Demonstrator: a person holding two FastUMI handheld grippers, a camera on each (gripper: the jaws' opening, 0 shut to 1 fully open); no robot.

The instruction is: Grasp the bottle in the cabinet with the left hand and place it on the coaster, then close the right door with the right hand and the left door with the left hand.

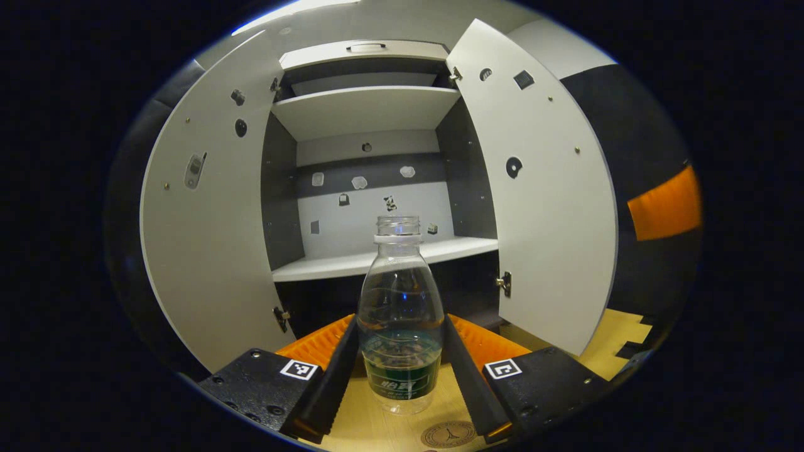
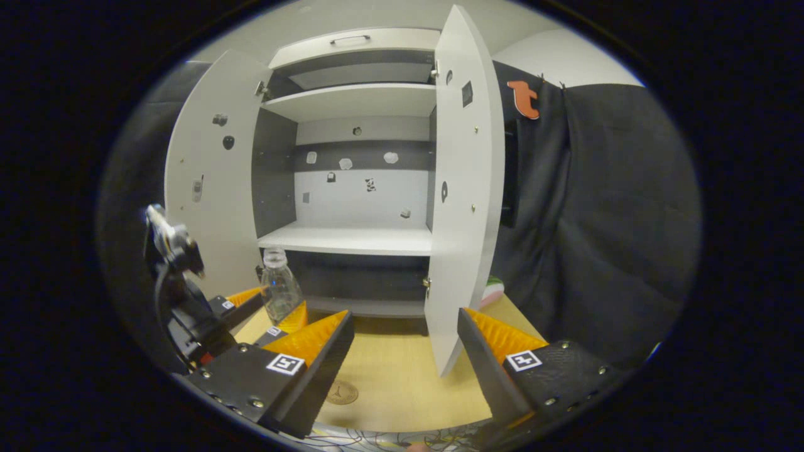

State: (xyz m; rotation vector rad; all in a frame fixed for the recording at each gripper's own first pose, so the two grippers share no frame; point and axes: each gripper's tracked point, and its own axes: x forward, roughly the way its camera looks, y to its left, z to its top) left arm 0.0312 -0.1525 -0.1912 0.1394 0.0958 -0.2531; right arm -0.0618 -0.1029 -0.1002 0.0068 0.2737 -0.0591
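The clear plastic bottle with a green label and no cap (image 1: 399, 314) stands upright between the two fingers of the left gripper (image 1: 401, 370), which close on its lower body from both sides, so it is held. It is out of the cabinet, over the pale wooden surface (image 1: 370, 427) just in front of the grey cabinet (image 1: 364, 113). The round brown coaster with a tower emblem (image 1: 448, 434) lies on the surface nearer than the bottle and a little to its right, apart from it.

The step in hand looks like the carry to the coaster. To do it well, keep the bottle upright, as it is open at the top, bring its base over the coaster's middle, set it down flat, then release.

Beyond the bottle, both pale grey doors stand open: the left door (image 1: 207, 213) and the right door (image 2: 465, 188). The right gripper (image 2: 405, 351) hangs with jaws wide and nothing between them, facing the right door's edge. Nothing seems to lie between bottle and coaster.
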